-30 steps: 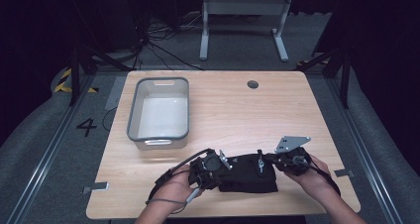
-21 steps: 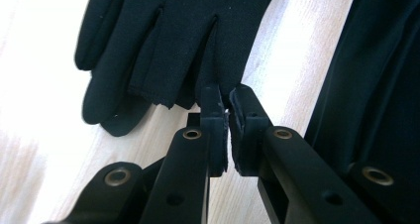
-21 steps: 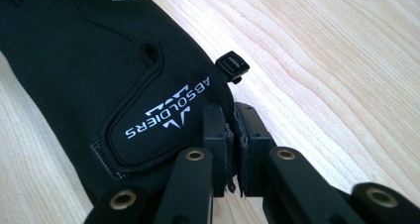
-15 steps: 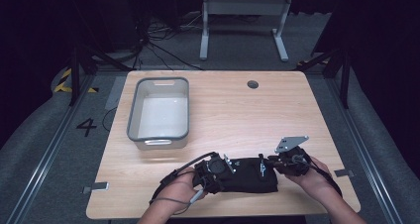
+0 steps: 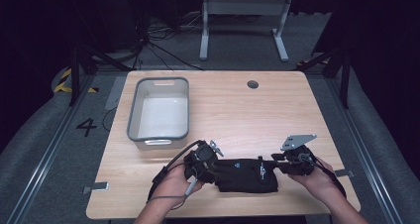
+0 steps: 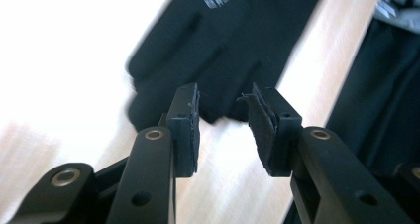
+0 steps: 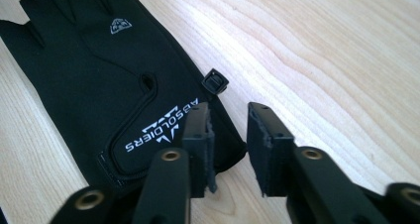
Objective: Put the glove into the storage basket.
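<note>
Both grippers, left gripper (image 5: pixel 210 169) and right gripper (image 5: pixel 277 163), have just released the flat black glove (image 5: pixel 245 173); binning remains.

The glove (image 5: pixel 247 175) was black, with white lettering and a small white emblem. The tabletop (image 5: pixel 247 110) was pale wood with a wavy grain. At ten o'clock from the glove, the tub (image 5: pixel 159 112) was grey outside and white inside. Both grippers' fingers (image 7: pixel 198 135) were black.
</note>
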### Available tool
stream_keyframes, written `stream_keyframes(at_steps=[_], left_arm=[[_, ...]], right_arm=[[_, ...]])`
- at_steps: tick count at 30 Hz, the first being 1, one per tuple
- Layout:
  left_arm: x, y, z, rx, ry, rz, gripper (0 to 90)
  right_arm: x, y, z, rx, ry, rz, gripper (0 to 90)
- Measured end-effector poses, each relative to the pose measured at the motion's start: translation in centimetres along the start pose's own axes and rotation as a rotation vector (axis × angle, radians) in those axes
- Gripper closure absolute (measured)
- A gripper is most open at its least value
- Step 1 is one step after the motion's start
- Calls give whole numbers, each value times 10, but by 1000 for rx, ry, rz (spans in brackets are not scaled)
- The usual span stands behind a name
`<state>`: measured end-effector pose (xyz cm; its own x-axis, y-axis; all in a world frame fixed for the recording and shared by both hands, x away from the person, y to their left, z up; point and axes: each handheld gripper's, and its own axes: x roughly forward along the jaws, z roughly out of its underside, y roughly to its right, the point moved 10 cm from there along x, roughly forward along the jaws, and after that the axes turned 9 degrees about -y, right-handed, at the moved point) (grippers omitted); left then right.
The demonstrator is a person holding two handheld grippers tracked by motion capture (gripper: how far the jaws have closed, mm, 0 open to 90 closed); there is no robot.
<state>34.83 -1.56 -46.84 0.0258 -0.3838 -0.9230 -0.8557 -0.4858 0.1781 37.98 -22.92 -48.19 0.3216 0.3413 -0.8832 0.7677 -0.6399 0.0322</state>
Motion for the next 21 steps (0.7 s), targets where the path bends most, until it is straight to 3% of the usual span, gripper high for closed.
stream_keyframes(at_steps=[5, 11, 21], left_arm=[[-5, -7, -6, -31, 76, -18, 648], [-2, -13, -9, -45, 96, -38, 631], [1, -13, -16, -31, 117, -24, 585]], right_arm=[[9, 3, 8, 17, -37, -25, 812], [28, 9, 21, 41, -112, -51, 819], [8, 20, 18, 71, -36, -33, 761]])
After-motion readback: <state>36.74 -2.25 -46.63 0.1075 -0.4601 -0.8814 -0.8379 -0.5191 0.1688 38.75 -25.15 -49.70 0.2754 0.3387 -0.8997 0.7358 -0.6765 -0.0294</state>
